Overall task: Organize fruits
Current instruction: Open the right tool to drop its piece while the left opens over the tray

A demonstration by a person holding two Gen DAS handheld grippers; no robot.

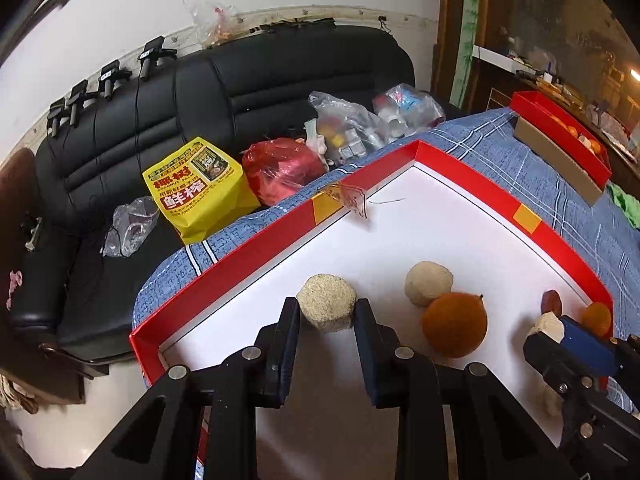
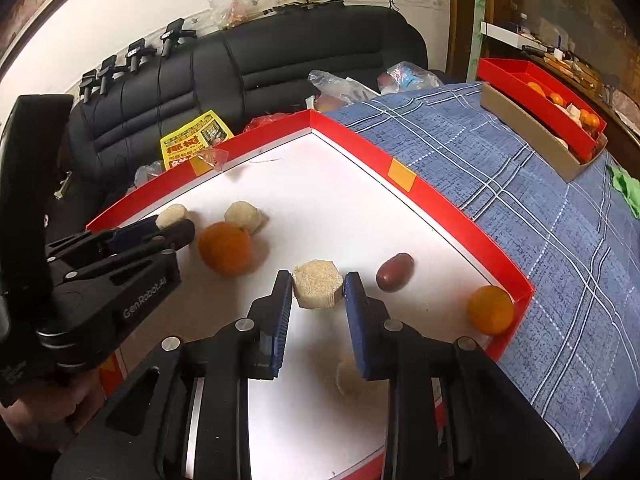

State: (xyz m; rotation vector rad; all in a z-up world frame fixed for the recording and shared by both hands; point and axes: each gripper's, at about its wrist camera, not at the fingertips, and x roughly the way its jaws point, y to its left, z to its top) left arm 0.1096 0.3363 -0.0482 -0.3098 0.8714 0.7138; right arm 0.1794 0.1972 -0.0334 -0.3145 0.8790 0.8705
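Observation:
My left gripper (image 1: 327, 311) is shut on a beige grainy lump (image 1: 327, 304), held low over the white floor of the red-rimmed tray (image 1: 472, 184); the right wrist view shows this gripper (image 2: 174, 229) near the tray's left rim. My right gripper (image 2: 318, 280) is shut on a second beige lump (image 2: 318, 288), and it shows at the right edge of the left wrist view (image 1: 560, 330). On the tray floor lie a big orange (image 2: 226, 248), a beige ball (image 2: 244, 216), a dark red date (image 2: 395, 272), a small orange (image 2: 490, 310) in the corner and another beige piece (image 2: 348, 376).
The tray sits on a blue plaid cloth (image 2: 520, 208). At the cloth's far right stand a second red tray (image 2: 516, 70) holding oranges and a cardboard box (image 2: 528, 132). Behind is a black sofa (image 1: 240, 80) with a yellow bag (image 1: 200, 188) and plastic bags (image 1: 280, 168).

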